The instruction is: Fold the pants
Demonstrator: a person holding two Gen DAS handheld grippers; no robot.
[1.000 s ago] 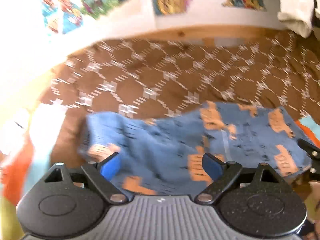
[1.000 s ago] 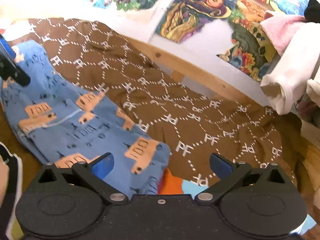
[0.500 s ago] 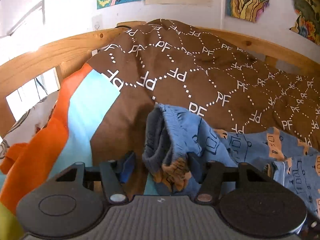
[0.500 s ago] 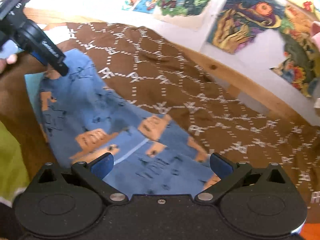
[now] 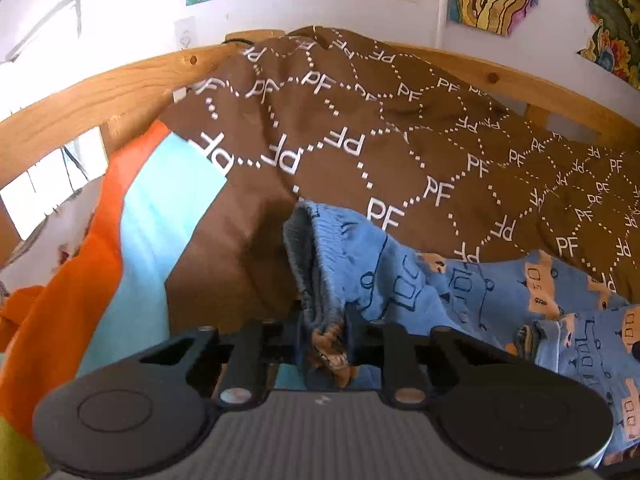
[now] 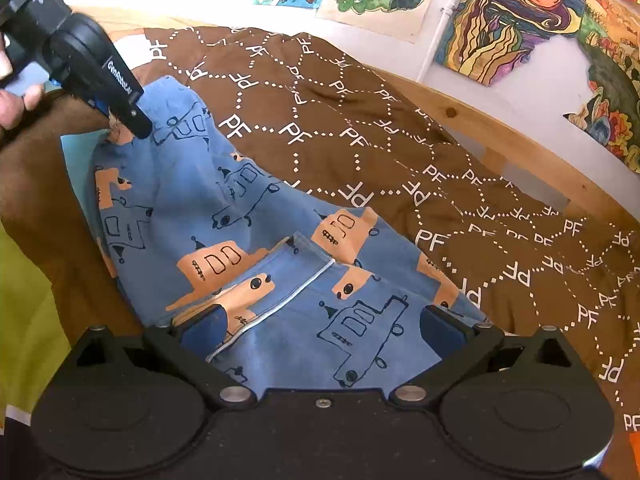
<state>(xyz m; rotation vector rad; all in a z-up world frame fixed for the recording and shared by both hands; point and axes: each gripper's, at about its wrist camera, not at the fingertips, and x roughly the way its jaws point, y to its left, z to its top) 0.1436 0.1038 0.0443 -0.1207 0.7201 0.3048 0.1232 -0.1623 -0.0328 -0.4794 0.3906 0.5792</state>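
Blue pants (image 5: 404,280) printed with orange vehicles lie spread on the bed. In the left wrist view my left gripper (image 5: 326,334) has its jaws closing, and both fingers pinch the bunched ribbed edge at one end of the pants. The right wrist view shows that same left gripper (image 6: 138,120) at the far left end of the pants (image 6: 240,200), held by a person's hand (image 6: 12,96). My right gripper (image 6: 322,326) stands open low over the near end. Fabric with a pale seam lies between its blue pads (image 6: 200,330), which do not press on it.
A brown blanket (image 5: 360,128) with white PF lettering covers the bed under the pants. A wooden bed rail (image 5: 80,100) runs behind it below a wall with posters (image 6: 500,20). Orange and light blue bedding (image 5: 132,240) lies left of the pants.
The left jaws have narrowed from wide open onto the bunched edge of the pants. The right gripper has shifted along the pants, from the bare blanket to over the fabric.
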